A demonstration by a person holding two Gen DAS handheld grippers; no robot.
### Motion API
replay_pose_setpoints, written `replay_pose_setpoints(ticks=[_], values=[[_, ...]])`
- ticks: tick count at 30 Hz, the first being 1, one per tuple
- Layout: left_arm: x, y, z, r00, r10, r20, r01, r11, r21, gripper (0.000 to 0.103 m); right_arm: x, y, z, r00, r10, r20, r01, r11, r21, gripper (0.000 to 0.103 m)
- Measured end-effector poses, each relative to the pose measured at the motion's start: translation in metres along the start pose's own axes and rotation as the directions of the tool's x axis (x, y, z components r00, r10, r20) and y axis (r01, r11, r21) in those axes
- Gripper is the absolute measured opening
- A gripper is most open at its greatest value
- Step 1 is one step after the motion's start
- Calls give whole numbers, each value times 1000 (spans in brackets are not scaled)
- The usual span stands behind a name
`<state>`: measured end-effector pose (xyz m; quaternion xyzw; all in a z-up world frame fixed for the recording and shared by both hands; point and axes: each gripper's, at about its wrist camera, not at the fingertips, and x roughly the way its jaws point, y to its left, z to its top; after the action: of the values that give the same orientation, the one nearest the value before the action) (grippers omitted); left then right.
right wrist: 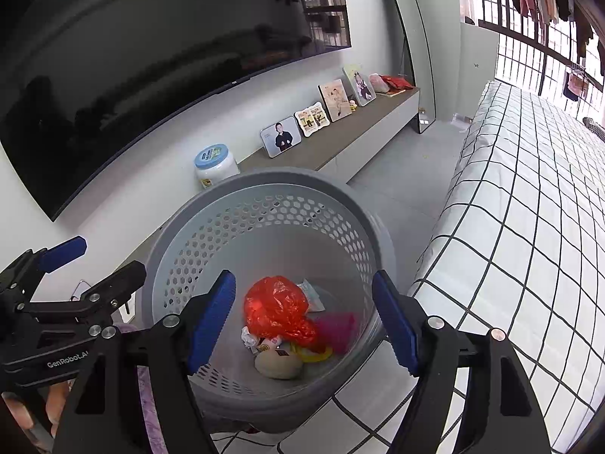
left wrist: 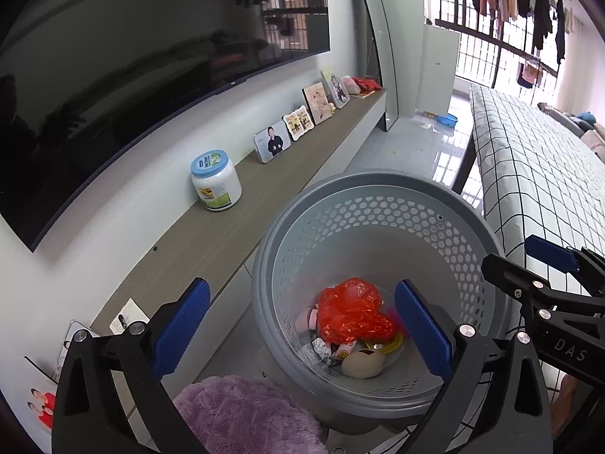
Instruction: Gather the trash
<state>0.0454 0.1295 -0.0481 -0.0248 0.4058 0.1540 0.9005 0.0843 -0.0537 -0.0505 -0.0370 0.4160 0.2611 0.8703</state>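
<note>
Trash already sits at the bottom of the grey perforated plastic basket (left wrist: 378, 227): a crumpled red plastic bag (left wrist: 349, 312) on top, a beige egg-shaped lump (left wrist: 363, 365) and some small wrappers beneath it. I have both claws poised above the basket mouth, looking down into it. My left claw (left wrist: 302, 325) is spread wide and holds nothing, and my right claw (right wrist: 302, 317) is likewise parted and empty, which I read as a piece just dropped or a check before fetching more. Beyond the claws, a white jar with a blue lid (left wrist: 215, 181) stands on the wooden counter (left wrist: 242, 219).
</note>
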Motion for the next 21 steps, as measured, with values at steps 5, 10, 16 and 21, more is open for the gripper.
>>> replay_pose_setpoints(ticks=[5,10,16,21], values=[[-1,0,-1,1000,8,-3,-8,1000,-10,97,1,-1,-1,1000,-5,0,5,1000,5,72],[-1,-1,-1,1000,9,-5,-9,1000,-15,97,1,-1,-1,1000,-7,-1,7,1000,5,72],[-1,-1,-1,1000,18,-8,-18,1000,-17,97,1,-1,-2,1000,-5,-4,5,1000,4,72],[0,-1,-1,1000,19,-10,-19,1000,-20,97,2,0,-3,1000,-7,-4,7,1000,3,72]])
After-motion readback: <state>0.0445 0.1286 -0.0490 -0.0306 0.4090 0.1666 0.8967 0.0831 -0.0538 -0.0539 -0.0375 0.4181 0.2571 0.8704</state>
